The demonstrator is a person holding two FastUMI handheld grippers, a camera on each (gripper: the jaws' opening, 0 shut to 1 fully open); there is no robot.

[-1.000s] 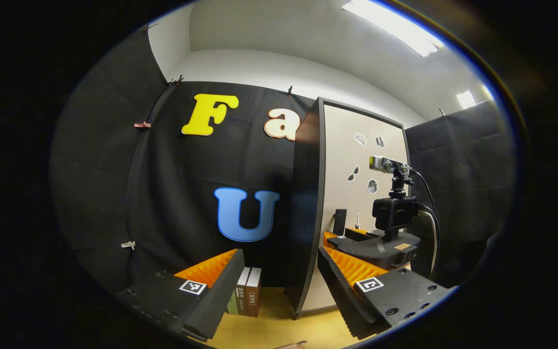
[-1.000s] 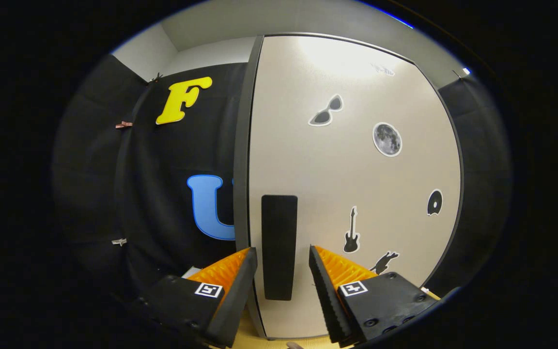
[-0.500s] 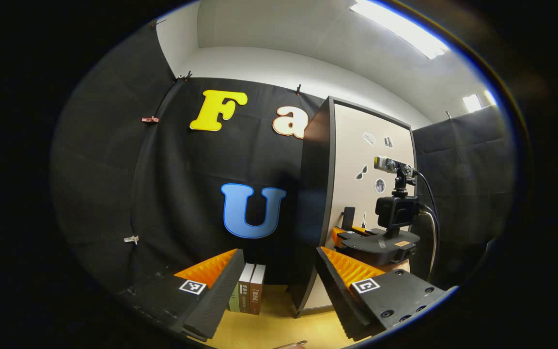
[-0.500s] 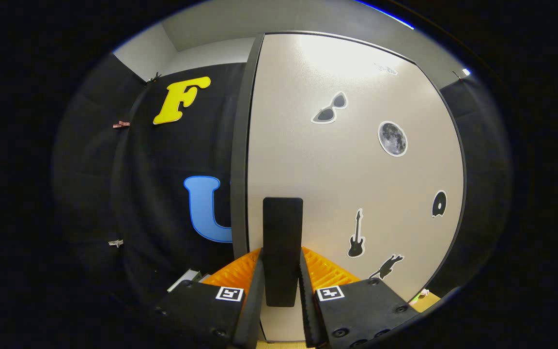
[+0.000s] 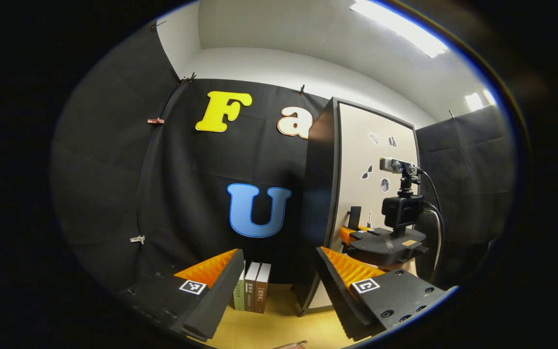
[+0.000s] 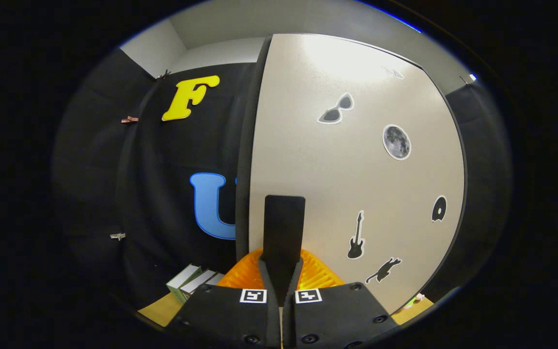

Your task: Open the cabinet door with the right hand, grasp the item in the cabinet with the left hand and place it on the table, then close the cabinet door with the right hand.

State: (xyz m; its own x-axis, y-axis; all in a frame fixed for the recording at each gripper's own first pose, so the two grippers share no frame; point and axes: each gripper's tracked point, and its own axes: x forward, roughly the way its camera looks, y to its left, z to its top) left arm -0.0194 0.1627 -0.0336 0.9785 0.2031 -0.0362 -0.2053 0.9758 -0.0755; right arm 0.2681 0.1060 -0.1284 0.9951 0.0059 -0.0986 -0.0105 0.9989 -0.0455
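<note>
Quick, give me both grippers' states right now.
Left gripper: open, holding nothing.
Right gripper: shut on the cabinet door handle.

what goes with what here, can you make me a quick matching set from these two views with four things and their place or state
Things:
1. right tongs
2. left tongs
3. row of upright books
4. round grey moon sticker

Place or state:
A. standing on the light wooden table by the black cloth wall
B. stuck on the beige cabinet door
C. open, holding nothing
D. shut on the flat black door handle

Pairs: 1-D, 2-C, 3-A, 4-B
</note>
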